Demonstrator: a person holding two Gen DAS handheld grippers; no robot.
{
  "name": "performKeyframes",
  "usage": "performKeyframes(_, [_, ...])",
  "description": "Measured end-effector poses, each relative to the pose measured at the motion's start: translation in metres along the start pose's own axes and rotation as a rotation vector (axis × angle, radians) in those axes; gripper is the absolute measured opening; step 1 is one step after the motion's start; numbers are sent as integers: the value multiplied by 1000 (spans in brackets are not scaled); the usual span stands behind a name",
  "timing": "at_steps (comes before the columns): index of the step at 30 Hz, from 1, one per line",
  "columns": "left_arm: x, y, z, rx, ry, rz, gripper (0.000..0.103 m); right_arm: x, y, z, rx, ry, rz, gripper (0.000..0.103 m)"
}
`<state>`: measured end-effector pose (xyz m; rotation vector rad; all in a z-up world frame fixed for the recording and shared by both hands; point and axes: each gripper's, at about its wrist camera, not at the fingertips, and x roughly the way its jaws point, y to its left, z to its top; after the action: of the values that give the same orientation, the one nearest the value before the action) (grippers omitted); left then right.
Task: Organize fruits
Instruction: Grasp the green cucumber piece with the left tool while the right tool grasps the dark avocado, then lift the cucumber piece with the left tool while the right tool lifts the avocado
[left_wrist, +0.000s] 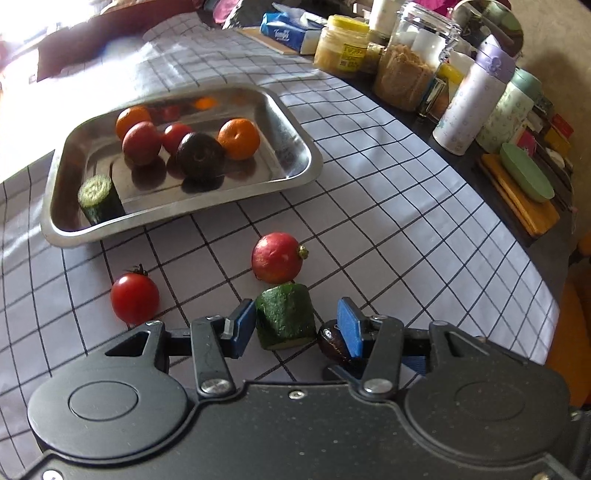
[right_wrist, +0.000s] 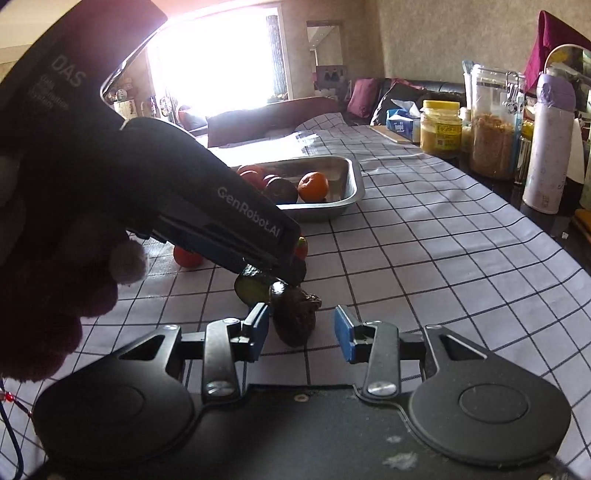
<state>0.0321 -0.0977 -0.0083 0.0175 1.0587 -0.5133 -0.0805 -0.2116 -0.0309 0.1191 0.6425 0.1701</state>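
Meanwhile left gripper (left_wrist: 295, 326) jaws released astride cucumber chunk (left_wrist: 284, 321); right gripper (right_wrist: 301, 334) jaws released astride dark fruit (right_wrist: 295, 317).

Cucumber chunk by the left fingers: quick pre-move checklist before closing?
1. Cucumber chunk between the left gripper fingers: ok, pads either side, not visibly pressing.
2. Neighbour clearance: not ok, the dark wrinkled fruit sits right against the right-side pad.
3. Right gripper out of the way: not ok, open around that same dark fruit.
4. Red round fruit just beyond the chunk: cannot tell whether touching.
5. Steel tray has room: ok, bare floor at its right end.
6. Cherry tomato clear of the path: ok.
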Motion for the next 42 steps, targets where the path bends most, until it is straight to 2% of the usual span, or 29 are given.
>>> performKeyframes(6, [2,7,-2,-23,11,-11,49,10,11,-2,-38,22,-27,42])
performKeyframes(8, [3,8,-2,-23,15,-13,48,10,16,-4,-74,21,-45,33])
performKeyframes(12, [7,7,-3,-9,13,4,48,4,25,-7,-138,3,-99,31])
performKeyframes(14, [9,7,-3,-7,23,1,48,0,28,-8,-174,-6,-137,20])
performKeyframes(19, [13,2,-5,21,23,24,45,-3,30,-12,-252,-23,-238,21])
performKeyframes(27, [4,17,-12,-32,30,64,45,-10,46,-19,-330,-20,-177,24])
performKeyframes(30, [-3,25,-19,-45,31,82,45,-15,49,-20,-327,-18,-117,27])
performKeyframes(34, [-13,35,-29,-64,23,115,45,-18,43,-13,-248,-3,-50,28])
performKeyframes(36, [-17,39,-34,-71,15,136,45,-18,38,-10,-200,4,-45,30])
performKeyframes(38, [-21,42,-38,-78,9,155,45,-15,34,-8,-156,17,-34,37])
performKeyframes(42, [-27,46,-46,-78,-3,172,45,-8,29,-7,-94,54,-4,41])
